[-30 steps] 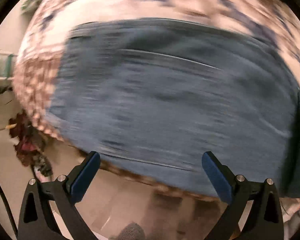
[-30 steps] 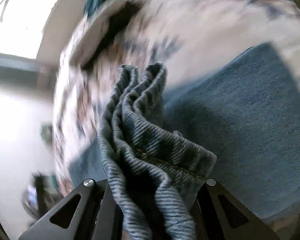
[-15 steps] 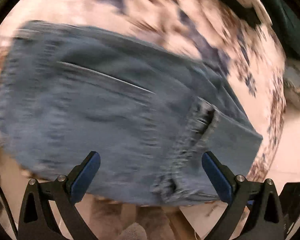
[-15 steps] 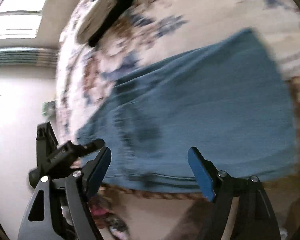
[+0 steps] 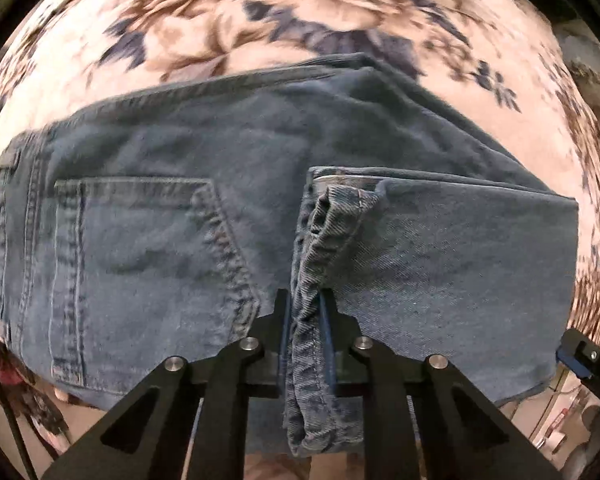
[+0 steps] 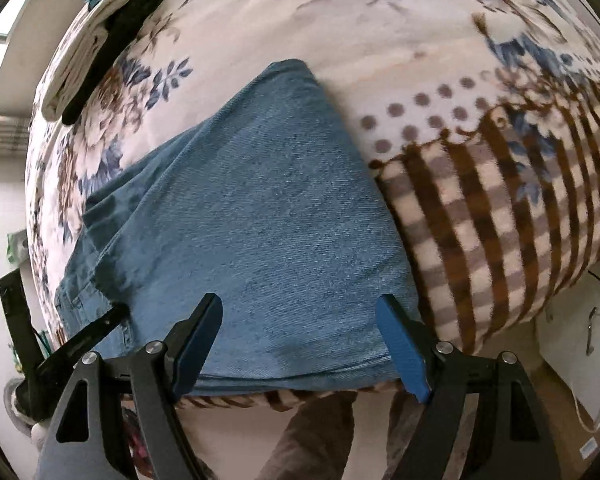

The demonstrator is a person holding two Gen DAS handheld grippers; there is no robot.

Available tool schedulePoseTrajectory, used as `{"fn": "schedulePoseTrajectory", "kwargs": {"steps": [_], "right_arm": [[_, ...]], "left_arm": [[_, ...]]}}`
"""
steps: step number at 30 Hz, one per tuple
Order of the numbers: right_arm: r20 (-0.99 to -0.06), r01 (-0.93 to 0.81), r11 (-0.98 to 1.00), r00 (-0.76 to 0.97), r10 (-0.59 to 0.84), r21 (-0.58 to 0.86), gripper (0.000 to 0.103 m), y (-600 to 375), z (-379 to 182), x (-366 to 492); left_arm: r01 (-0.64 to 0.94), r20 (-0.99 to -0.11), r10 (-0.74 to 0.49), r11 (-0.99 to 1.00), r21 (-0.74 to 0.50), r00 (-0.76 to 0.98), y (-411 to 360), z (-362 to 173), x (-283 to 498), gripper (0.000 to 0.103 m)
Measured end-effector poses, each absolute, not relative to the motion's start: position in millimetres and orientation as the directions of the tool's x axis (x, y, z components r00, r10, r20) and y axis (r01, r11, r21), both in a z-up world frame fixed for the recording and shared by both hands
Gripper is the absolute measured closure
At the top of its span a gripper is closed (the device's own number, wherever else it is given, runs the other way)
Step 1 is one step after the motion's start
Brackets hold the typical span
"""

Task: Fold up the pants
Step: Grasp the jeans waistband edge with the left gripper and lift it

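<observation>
Blue jeans [image 5: 180, 184] lie folded on a floral blanket, back pocket [image 5: 140, 256] showing at the left. My left gripper [image 5: 305, 312] is shut on the bunched hem [image 5: 320, 264] of the folded-over leg, at the near edge. In the right wrist view the folded jeans [image 6: 252, 224] fill the middle. My right gripper [image 6: 300, 344] is open and empty, just above their near edge. The left gripper [image 6: 80, 336] shows at the lower left of that view.
The floral blanket [image 5: 300, 12] covers the bed; it turns to brown checks [image 6: 500, 208] at the right. A white and black folded item [image 6: 96, 44] lies at the far left. The bed edge and floor [image 6: 380, 432] are close below the grippers.
My right gripper let go of the bunched denim and opened. My left gripper shut on the leg hem. The leg now lies folded over the seat.
</observation>
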State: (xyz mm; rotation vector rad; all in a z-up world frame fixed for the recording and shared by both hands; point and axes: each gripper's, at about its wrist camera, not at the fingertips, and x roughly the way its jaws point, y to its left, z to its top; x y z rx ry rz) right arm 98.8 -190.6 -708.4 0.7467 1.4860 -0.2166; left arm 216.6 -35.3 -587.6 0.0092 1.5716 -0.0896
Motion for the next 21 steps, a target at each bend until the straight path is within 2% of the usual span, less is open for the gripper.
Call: {"fn": "schedulePoseTrajectory", "kwargs": {"steps": [6,11,12,13,15,18,21], "right_arm": [[-0.946,0.536,0.784,0.1,0.309,0.313,0.022,-174.2,-711.1,119.9],[-0.964,0.481,0.839,0.05,0.262,0.253,0.022,-153.9,-709.6,135.7],[-0.969,0.46,0.857,0.033,0.247,0.234,0.022,-146.9,-708.0,138.9],[-0.972,0.443,0.87,0.018,0.236,0.219,0.022,-140.1,-707.1,142.2],[-0.971,0.403,0.889,-0.003,0.24,0.219,0.022,-123.0,-705.7,150.9],[-0.971,0.319,0.922,-0.022,0.239,0.22,0.022,-89.0,-698.7,168.2],[-0.971,0.244,0.943,-0.016,0.237,0.226,0.022,-50.9,-687.8,189.0]], "left_arm": [[0.005,-0.999,-0.05,0.999,-0.05,0.012,-8.3,-576.4,212.3,0.097],[-0.043,-0.992,-0.103,0.993,-0.106,0.067,27.5,-548.8,206.9,0.09],[-0.069,-0.988,-0.107,0.991,-0.115,0.11,40.2,-537.8,200.7,0.078],[-0.095,-0.986,-0.096,0.989,-0.11,0.134,53.0,-530.4,194.8,0.044],[-0.165,-0.981,-0.095,0.979,-0.123,0.166,82.7,-521.8,183.3,0.0],[-0.356,-0.975,-0.113,0.918,-0.176,0.192,133.6,-519.2,163.7,0.0],[-0.576,-0.957,-0.126,0.775,-0.258,0.26,187.6,-518.9,141.0,0.0]]}}
